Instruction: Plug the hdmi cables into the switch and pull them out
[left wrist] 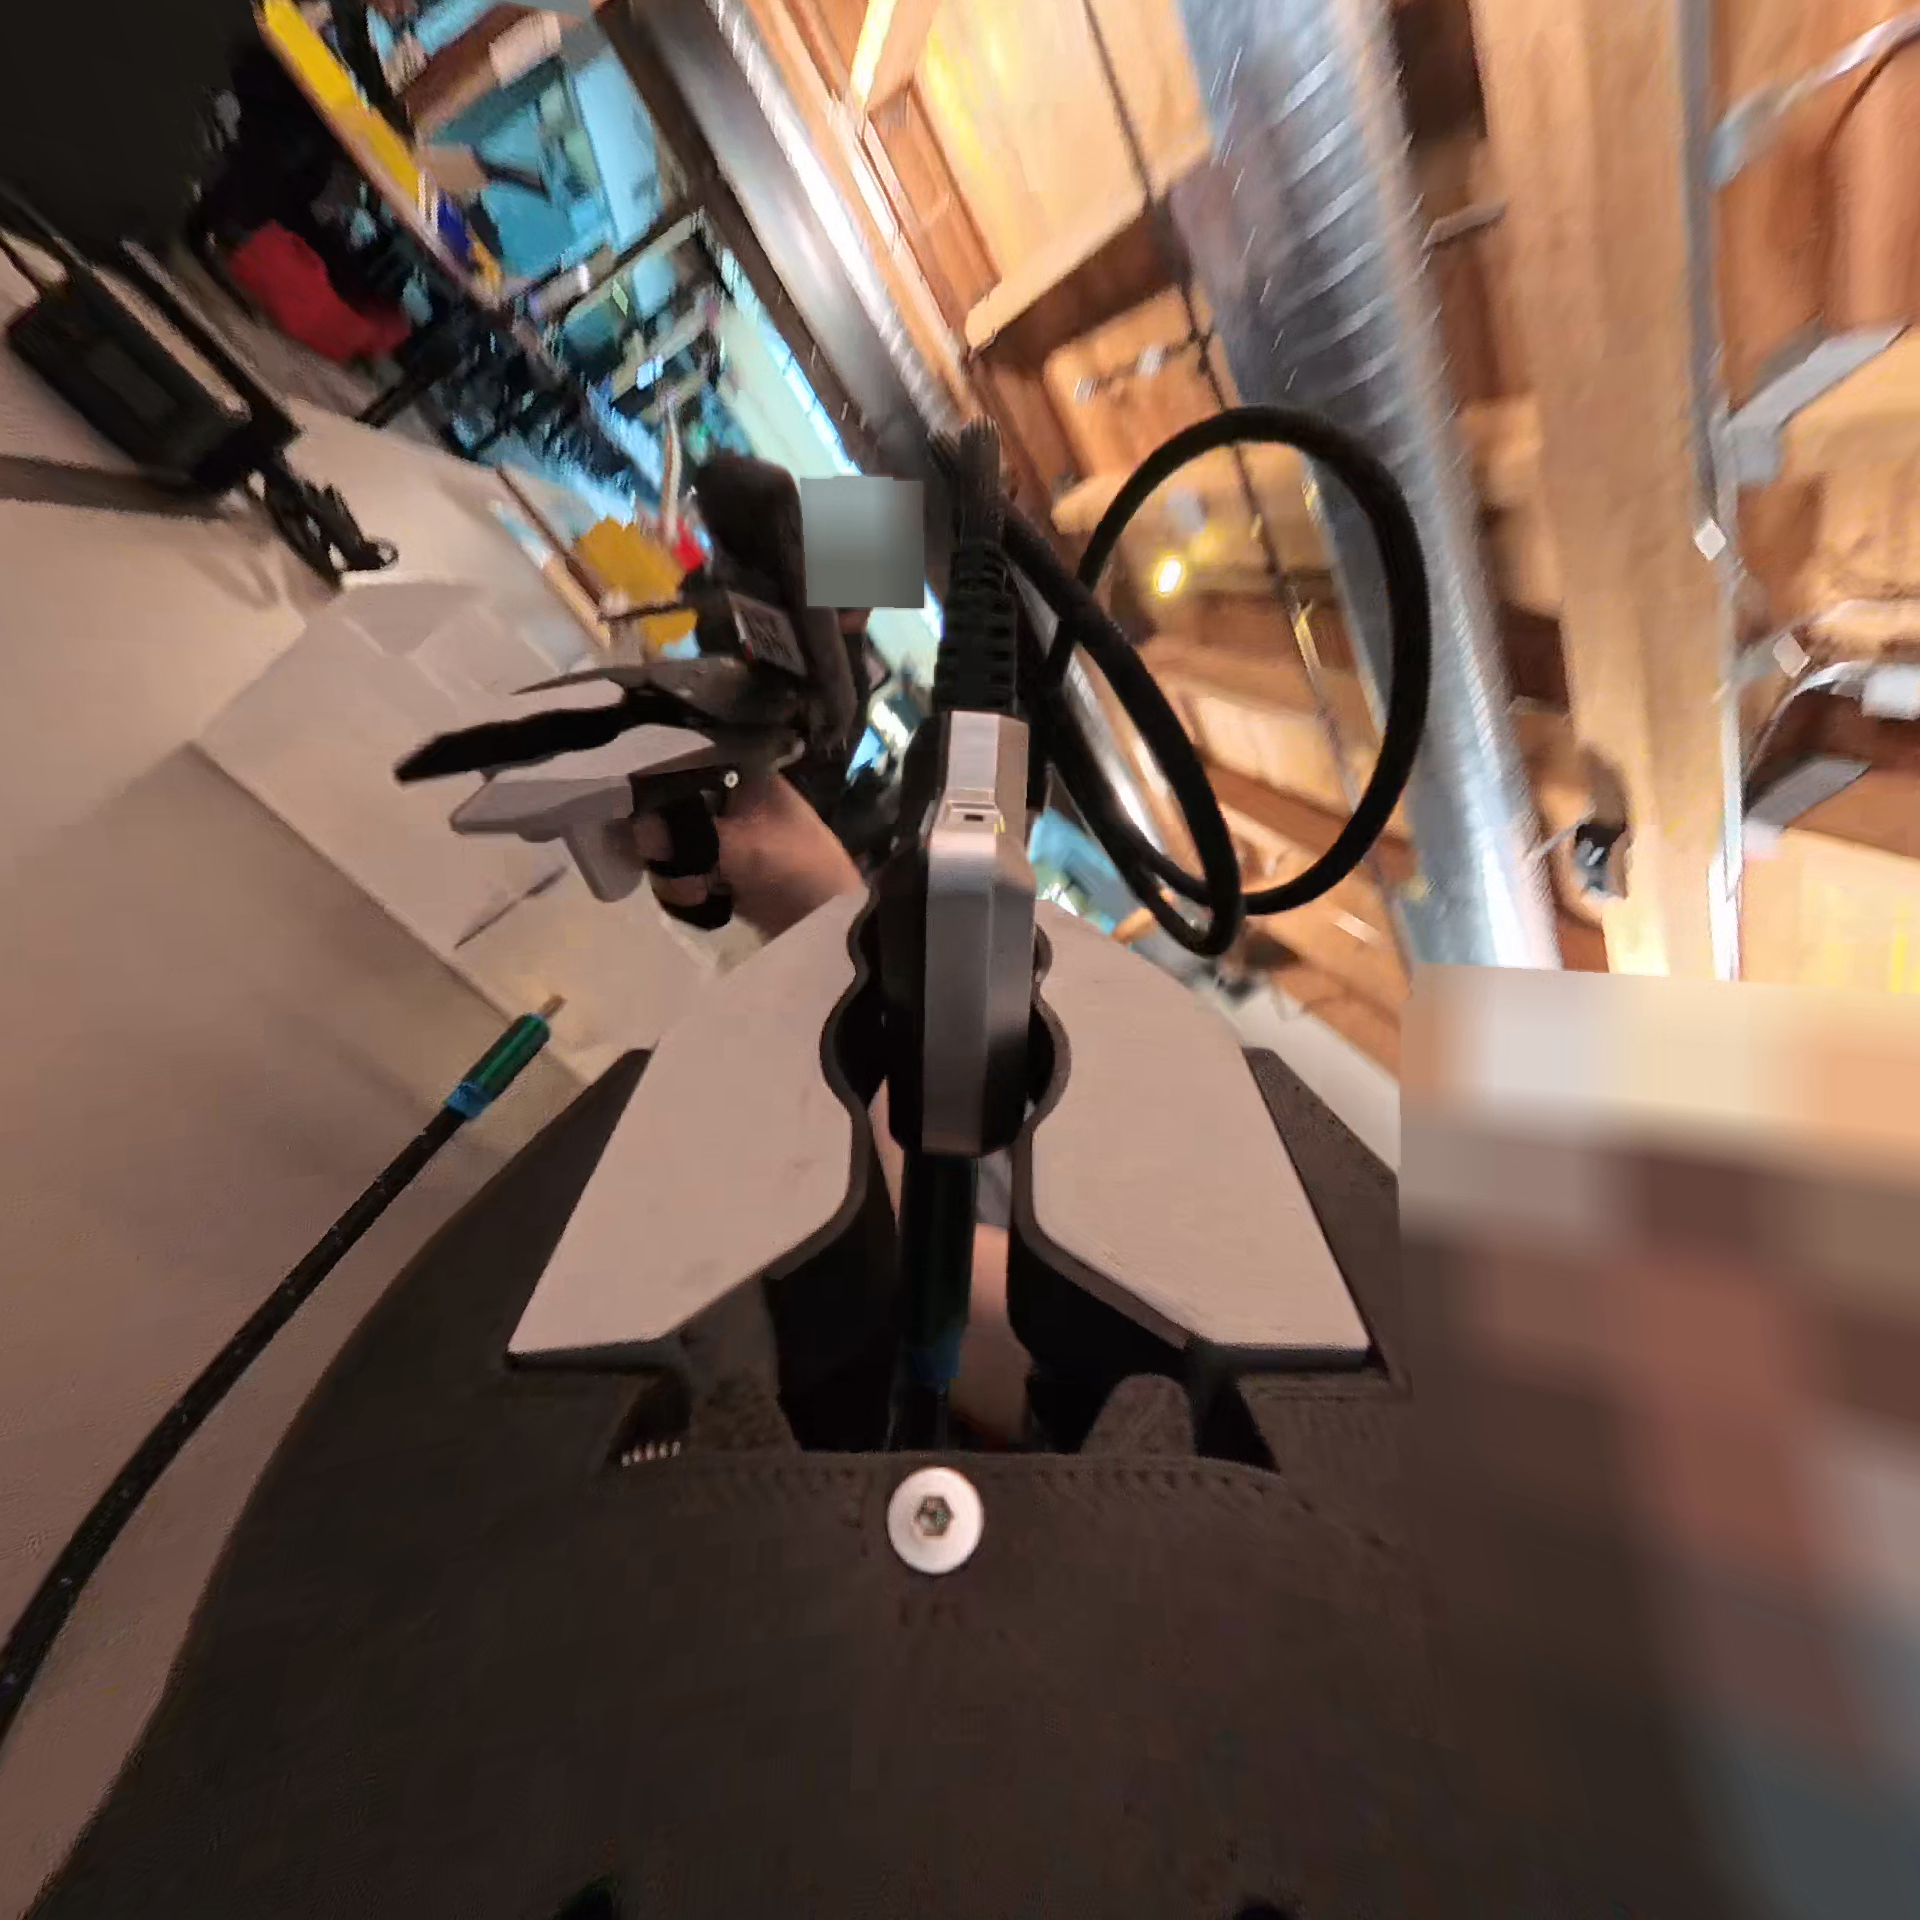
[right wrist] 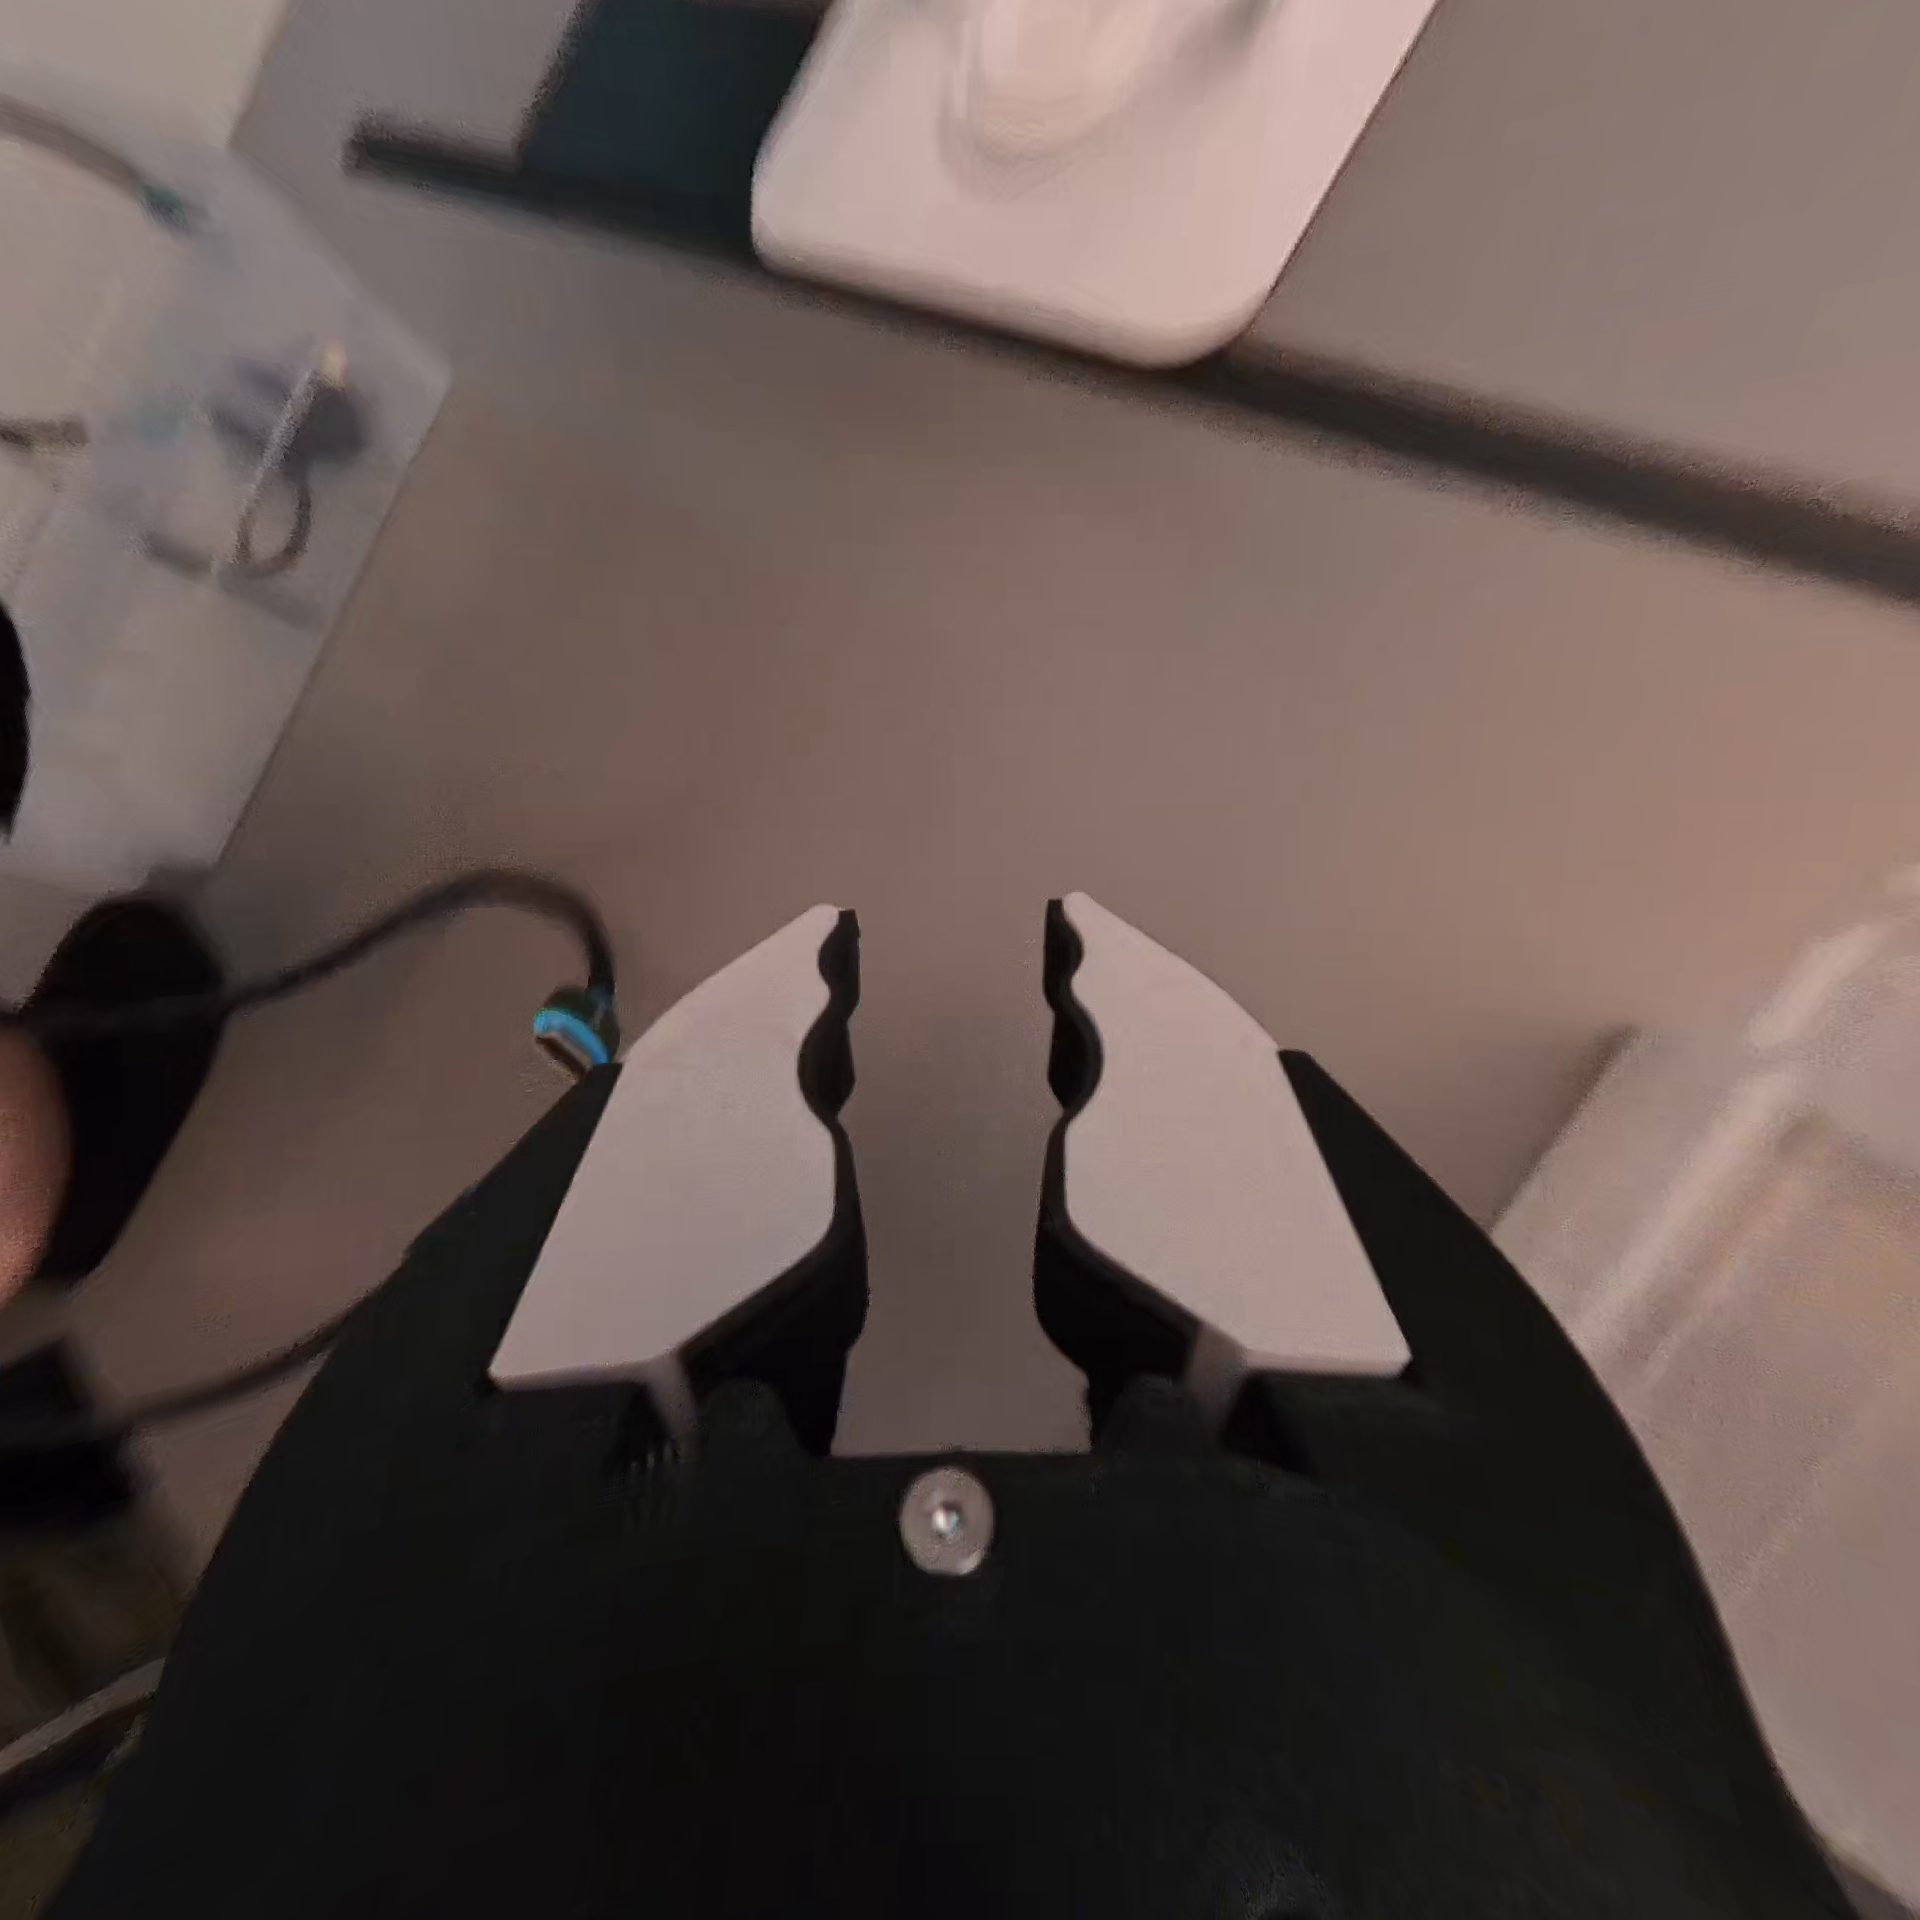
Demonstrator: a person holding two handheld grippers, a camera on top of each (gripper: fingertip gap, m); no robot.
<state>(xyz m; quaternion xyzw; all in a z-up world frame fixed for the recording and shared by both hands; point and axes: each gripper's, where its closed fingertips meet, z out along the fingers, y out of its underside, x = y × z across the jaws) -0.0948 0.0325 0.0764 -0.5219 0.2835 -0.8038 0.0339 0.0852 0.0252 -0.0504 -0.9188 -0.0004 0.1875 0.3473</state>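
My left gripper point(left wrist: 956, 925) is shut on the grey HDMI switch point(left wrist: 977, 966) and holds it edge-on, tilted up off the table. A black braided cable point(left wrist: 1392, 665) runs from the switch's far end and loops to the right. A dark cable with a blue band point(left wrist: 930, 1330) hangs below the switch between my fingers. A second cable with a green and blue plug point(left wrist: 499, 1070) lies on the table at the left. It also shows in the right wrist view point(right wrist: 577, 1029), just left of my right gripper point(right wrist: 951, 914), which is open and empty above the table.
In the left wrist view the right gripper point(left wrist: 468, 727) is held in a hand further off at the left. A white stand base point(right wrist: 1039, 208) sits at the back of the grey table point(right wrist: 1039, 675). A clear box with cables point(right wrist: 208, 416) is at the left and a clear container point(right wrist: 1714, 1247) at the right.
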